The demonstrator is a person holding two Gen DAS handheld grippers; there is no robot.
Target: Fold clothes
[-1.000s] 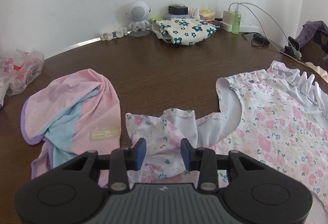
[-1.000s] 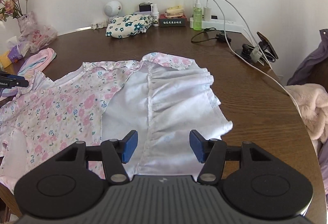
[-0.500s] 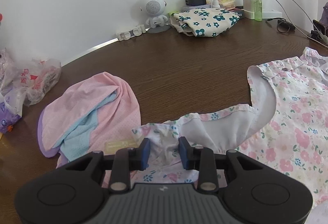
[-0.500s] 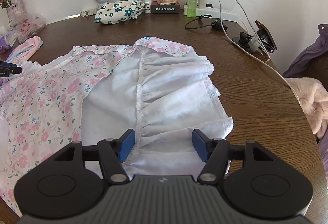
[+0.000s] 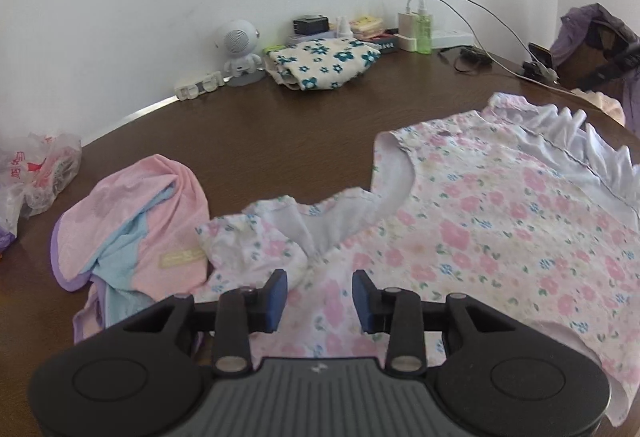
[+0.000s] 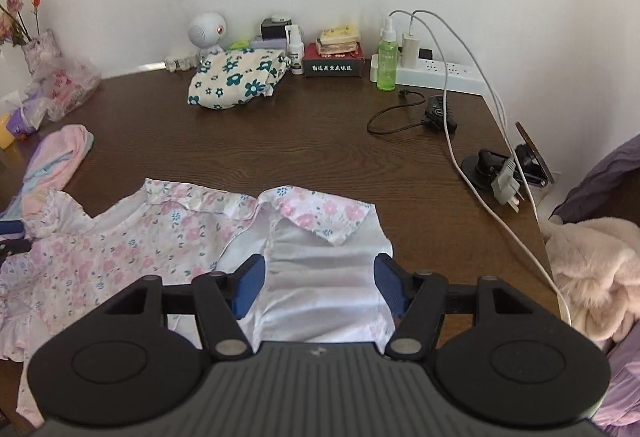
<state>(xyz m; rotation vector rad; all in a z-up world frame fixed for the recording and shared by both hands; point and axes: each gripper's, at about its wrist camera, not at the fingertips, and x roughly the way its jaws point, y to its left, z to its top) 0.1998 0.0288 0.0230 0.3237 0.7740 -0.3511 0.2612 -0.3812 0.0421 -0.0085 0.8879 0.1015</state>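
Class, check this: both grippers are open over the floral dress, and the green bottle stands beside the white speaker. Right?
Not quite. The green bottle stands beside the power strip, not the speaker; the right wrist view shows it. Both grippers are open over the dress.

floral dress [image 5: 500, 221]: right hem cut off by frame edge | pink garment [image 6: 60, 157]: partly cut off left

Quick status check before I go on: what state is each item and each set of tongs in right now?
Left tongs: open, over the dress, holding nothing.
Right tongs: open wide, over the white lining.
Floral dress: spread flat, unfolded, one side turned back to show lining.
Pink garment: crumpled, unfolded.
Blue-flower garment: folded, at the table's back.
Charger: plugged into the power strip.
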